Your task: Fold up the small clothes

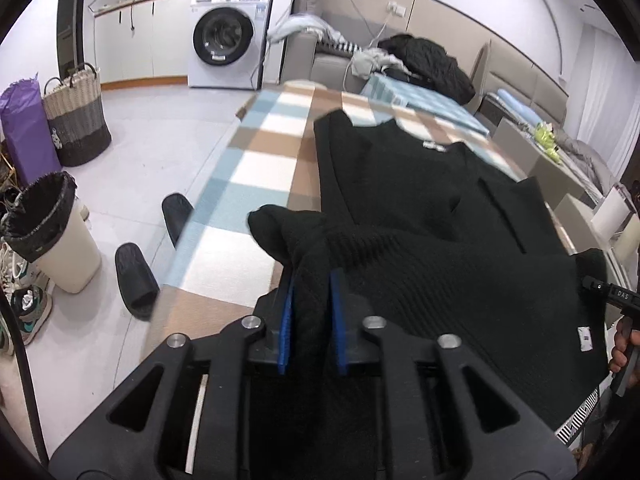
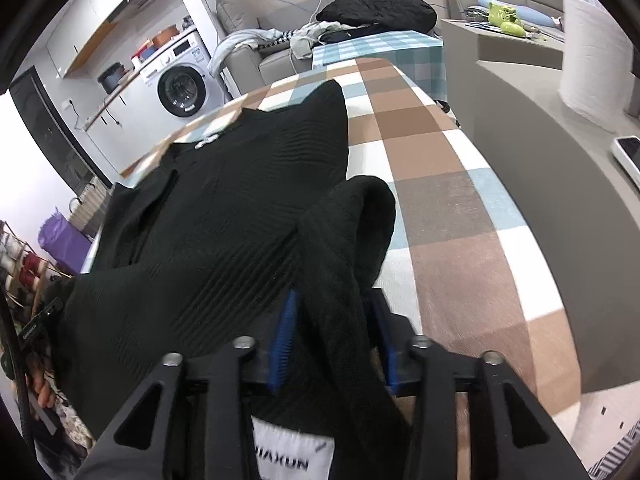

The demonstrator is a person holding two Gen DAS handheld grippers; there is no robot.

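Left gripper (image 1: 311, 312), jaws narrowly apart, dark knit bunched between; right gripper (image 2: 334, 340), jaws wider, fold of same black sweater (image 1: 420, 208) between. Sweater lengthwise on checked blanket (image 2: 460, 184), collar away from both. Pad contact unclear; near hem hidden.

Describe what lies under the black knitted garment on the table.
Under the black knitted garment lies a checked cloth of brown, blue and white squares, showing on both sides of it. The cloth beneath the garment itself is covered, so anything else there cannot be seen.
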